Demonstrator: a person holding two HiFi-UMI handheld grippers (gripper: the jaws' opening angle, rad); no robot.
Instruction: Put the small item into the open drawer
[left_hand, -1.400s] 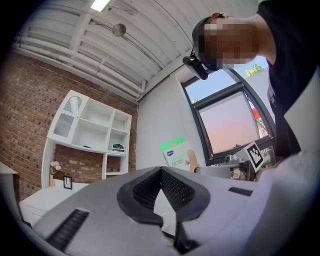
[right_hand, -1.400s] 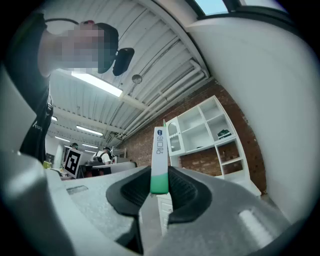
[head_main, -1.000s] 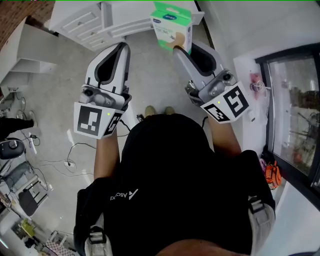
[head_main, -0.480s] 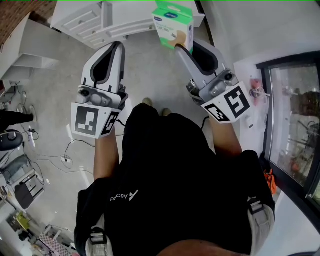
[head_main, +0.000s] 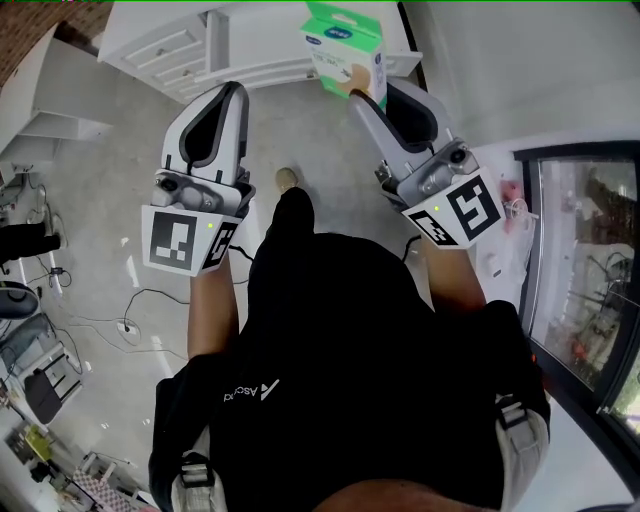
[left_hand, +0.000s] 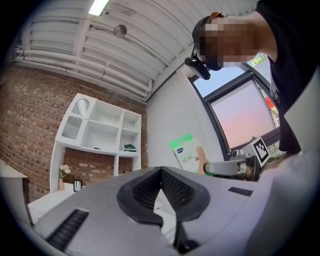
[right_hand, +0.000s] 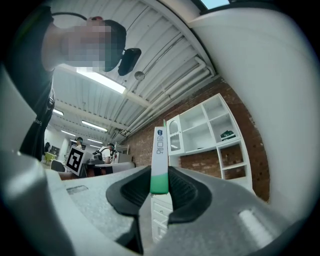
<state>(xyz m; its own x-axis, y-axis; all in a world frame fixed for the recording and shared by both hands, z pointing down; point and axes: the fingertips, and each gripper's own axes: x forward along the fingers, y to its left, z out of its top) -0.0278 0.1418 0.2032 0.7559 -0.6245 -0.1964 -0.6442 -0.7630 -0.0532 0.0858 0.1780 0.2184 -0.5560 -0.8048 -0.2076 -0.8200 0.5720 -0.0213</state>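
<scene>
**Head view.** Over the last second the white drawer unit has come further into frame at the top edge, and one shoe now shows mid-stride on the floor. I judge this to be an approach on foot, with the transport step under way and the placement not yet begun. The right gripper has kept its clamp on the box, which is raised over the front of the unit, not in it. The left gripper rides alongside and carries nothing. Count: two grippers, one box, one drawer unit. The unit is cropped here, so I cannot confirm which drawer is open.

**Left gripper view.** The left gripper has its pad tips pressed together, with nothing between them. One box shows to the right, held by the right gripper. One white shelf unit stands against the brick wall.

**Right gripper view.** The right gripper pinches the box edge-on by its green end. White drawer fronts show just beyond the jaws, and the shelf unit behind.
</scene>
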